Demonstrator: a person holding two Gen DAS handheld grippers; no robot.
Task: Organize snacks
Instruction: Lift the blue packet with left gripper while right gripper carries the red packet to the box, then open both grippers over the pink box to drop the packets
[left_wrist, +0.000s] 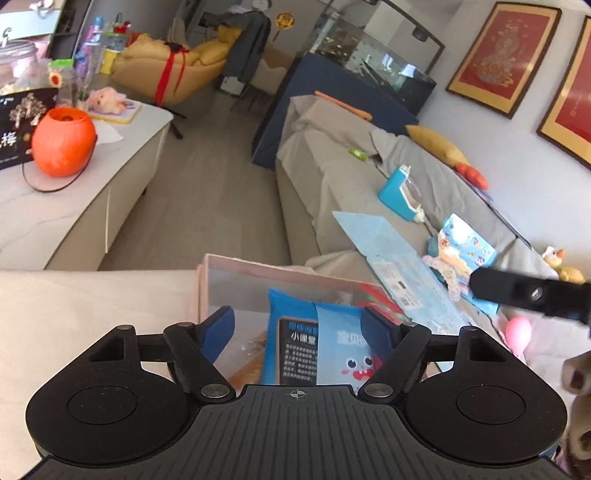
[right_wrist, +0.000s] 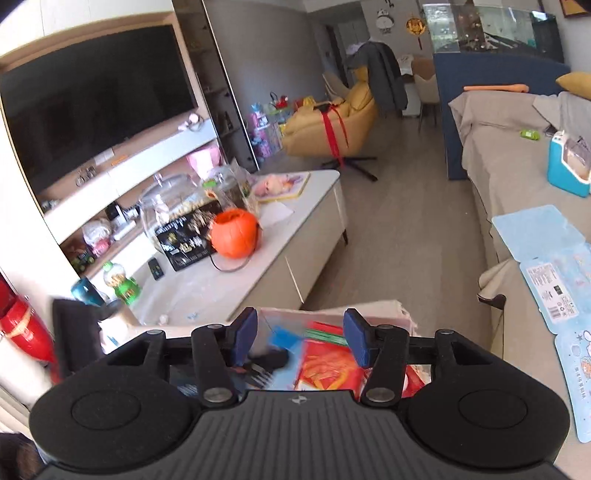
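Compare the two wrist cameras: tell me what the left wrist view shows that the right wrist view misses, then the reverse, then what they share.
Only the left wrist view shows the framed red pictures on the wall and a blue monster snack bag in the box.

Only the right wrist view shows the television, the green bottle and a red-orange snack packet.

Both show the orange pumpkin bucket, the yellow armchair, the fish tank, the teal box on the sofa and the pink snack box.
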